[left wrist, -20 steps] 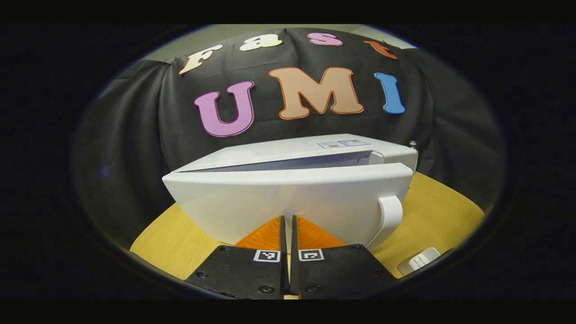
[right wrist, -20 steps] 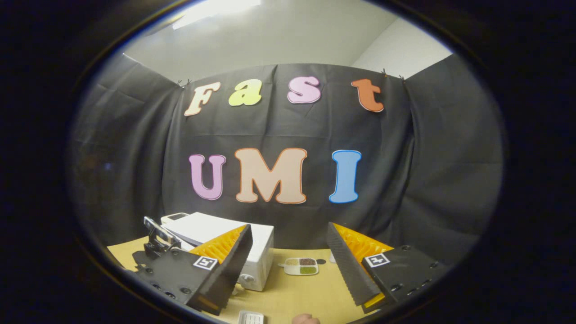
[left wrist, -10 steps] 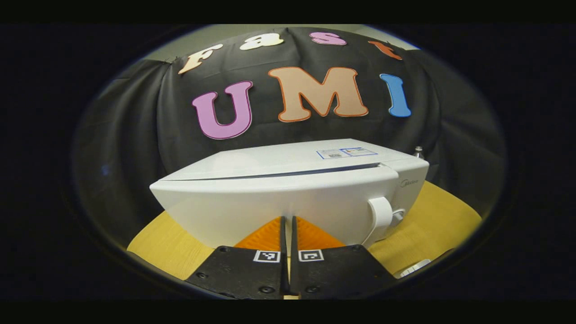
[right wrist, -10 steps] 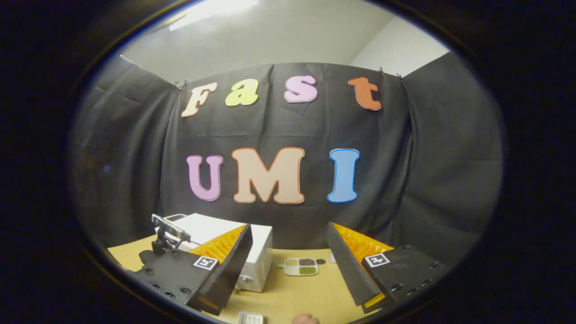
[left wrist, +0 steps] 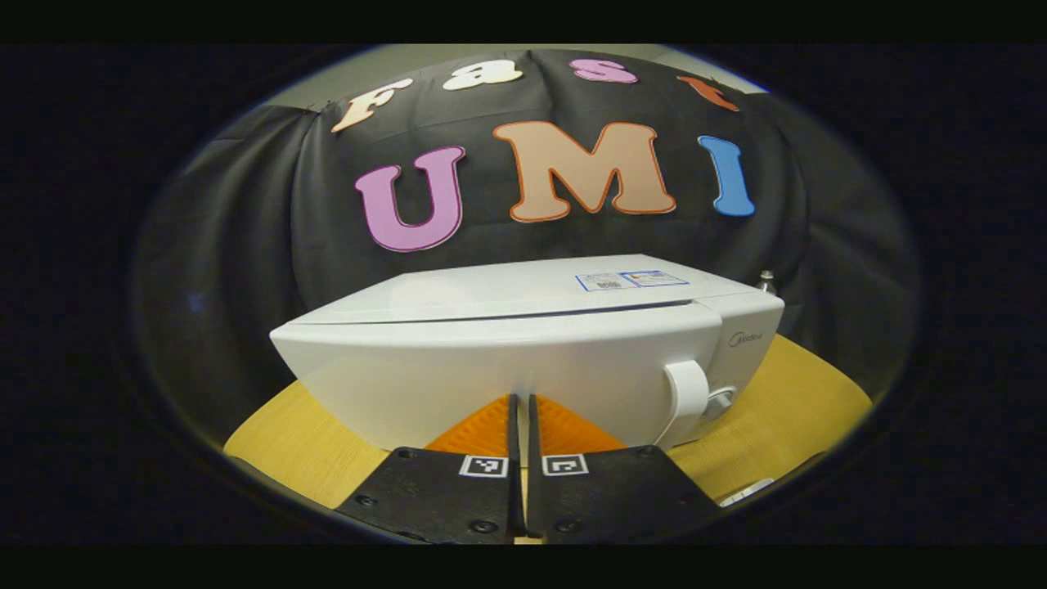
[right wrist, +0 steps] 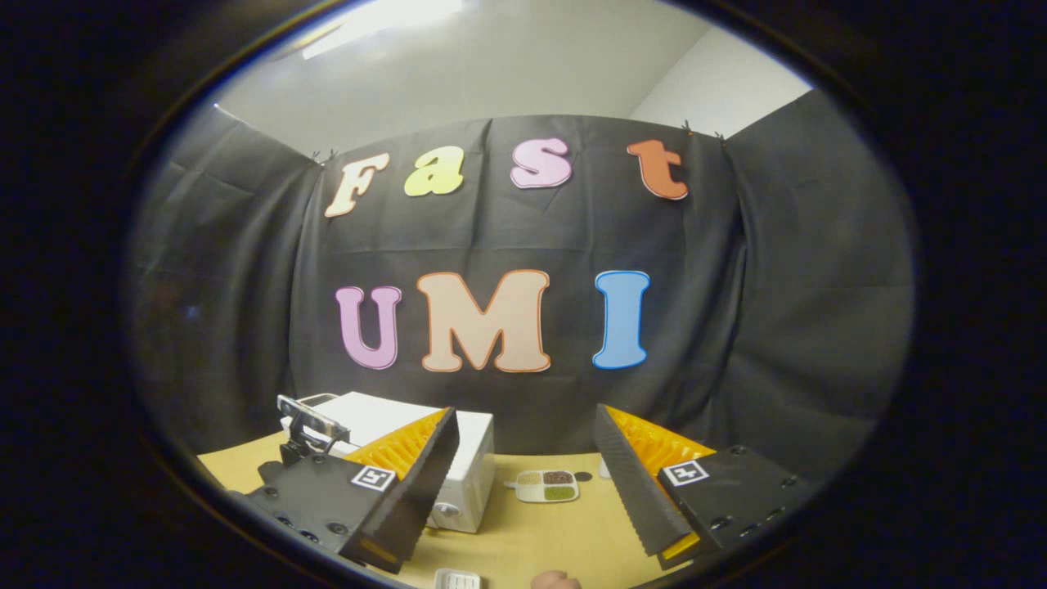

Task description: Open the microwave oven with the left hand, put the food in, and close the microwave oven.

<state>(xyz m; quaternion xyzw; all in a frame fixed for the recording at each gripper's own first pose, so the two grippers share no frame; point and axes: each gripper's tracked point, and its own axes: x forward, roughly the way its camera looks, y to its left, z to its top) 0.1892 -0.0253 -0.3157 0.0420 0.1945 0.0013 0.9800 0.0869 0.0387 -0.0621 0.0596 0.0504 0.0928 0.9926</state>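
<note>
White microwave oven fills the middle of the left gripper view, sitting on the yellow wooden table, door flush with the body, only a thin dark seam along the top edge. Door handle at the door's right end, a knob just right of it, partly hidden behind the handle. Left gripper with fingers pressed together, nothing between them, tips right up at the door front; real contact can't be judged. A sticker lies on the microwave's top and a small logo sits on the control panel, both too small to read. A white object at the lower right is cut off by the view's edge.

In the right gripper view the right gripper is spread wide, holding nothing, raised above the table. Its left finger covers part of the microwave oven. A divided food tray with tan, dark and green portions sits on the table right of the microwave, outside it. A metal clamp-like part sticks up at the left, unclear what it belongs to. A white ribbed item and a bit of a hand are cut off at the bottom edge.
</note>
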